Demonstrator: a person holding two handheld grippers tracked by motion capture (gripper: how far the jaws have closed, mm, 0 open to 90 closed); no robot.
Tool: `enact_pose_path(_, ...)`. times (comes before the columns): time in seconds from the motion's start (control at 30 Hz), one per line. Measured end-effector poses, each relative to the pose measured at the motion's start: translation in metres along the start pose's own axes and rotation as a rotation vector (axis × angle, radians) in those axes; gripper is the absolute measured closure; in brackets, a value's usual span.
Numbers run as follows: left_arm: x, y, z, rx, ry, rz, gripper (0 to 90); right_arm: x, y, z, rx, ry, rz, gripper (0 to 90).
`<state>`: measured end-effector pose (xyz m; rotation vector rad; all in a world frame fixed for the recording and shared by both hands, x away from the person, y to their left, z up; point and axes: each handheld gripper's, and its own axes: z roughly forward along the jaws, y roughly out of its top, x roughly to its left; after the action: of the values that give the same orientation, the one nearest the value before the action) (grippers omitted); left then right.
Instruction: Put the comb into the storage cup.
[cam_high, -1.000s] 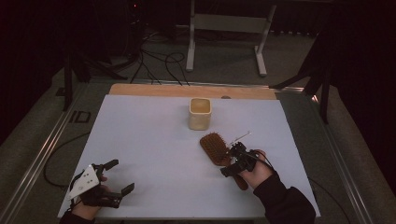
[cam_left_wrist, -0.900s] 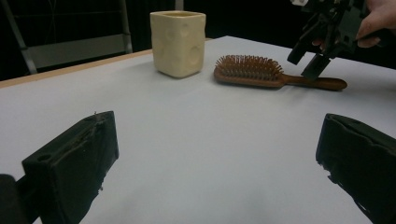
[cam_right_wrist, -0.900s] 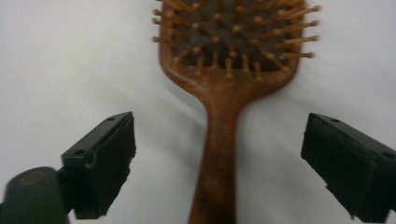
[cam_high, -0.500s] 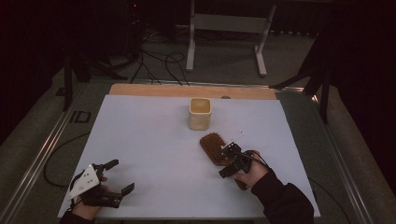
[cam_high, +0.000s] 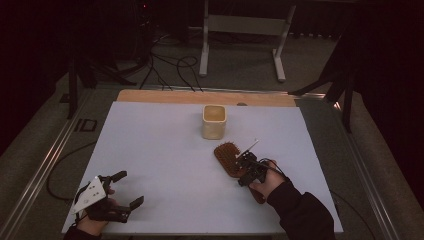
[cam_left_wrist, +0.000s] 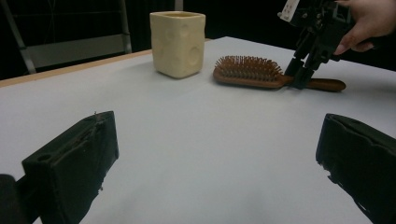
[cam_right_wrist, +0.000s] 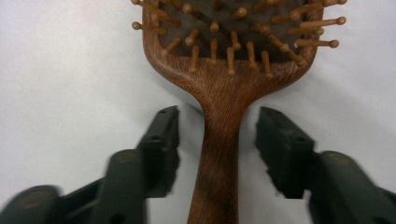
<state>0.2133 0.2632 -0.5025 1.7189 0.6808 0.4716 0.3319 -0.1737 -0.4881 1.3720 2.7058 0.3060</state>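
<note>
A wooden hairbrush (cam_right_wrist: 219, 107) lies flat on the white table (cam_high: 165, 150), bristles up, with its head toward the far side and its handle pointing back toward the person. The neck of the handle sits between the two jaws of the right gripper (cam_right_wrist: 218, 140), which straddle it from above: in the right gripper view a strip of white table shows on each side of the wood, so the pads are not pressing on it, though blur at the lower edge makes the exact gap hard to judge. These jaws have just been closing, with the handle between them. In the left gripper view the right gripper (cam_left_wrist: 306, 70) comes down steeply onto the handle just behind the brush head (cam_left_wrist: 247, 70). A cream-coloured cup (cam_high: 214, 121) with round dimples stands upright just beyond the brush head, near it but not touching. Well apart, at the near left corner of the table, the left gripper (cam_high: 125, 189) rests low in the person's hand, its jaws wide apart with nothing but bare table between them.
</note>
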Motion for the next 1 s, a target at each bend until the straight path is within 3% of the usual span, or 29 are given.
enact_pose_path(0.37, 0.000, 0.000, 0.000, 0.003, -0.003, -0.004, 0.0, 0.003, 0.007, 0.002, 0.049, -0.040, -0.020, 67.0)
enact_pose_path(0.63, 0.000, 0.000, 0.000, 0.003, -0.003, -0.004, 0.0, 0.002, 0.009, 0.002, 0.070, -0.030, -0.021, 68.1)
enact_pose_path(0.7, 0.000, 0.000, 0.000, 0.004, -0.003, -0.006, 0.0, 0.003, 0.010, 0.003, 0.076, -0.041, 0.017, 69.1)
enact_pose_path(1.0, 0.000, -0.001, 0.000, 0.008, -0.005, -0.007, 0.0, 0.007, 0.014, 0.004, 0.106, -0.061, 0.044, 72.4)
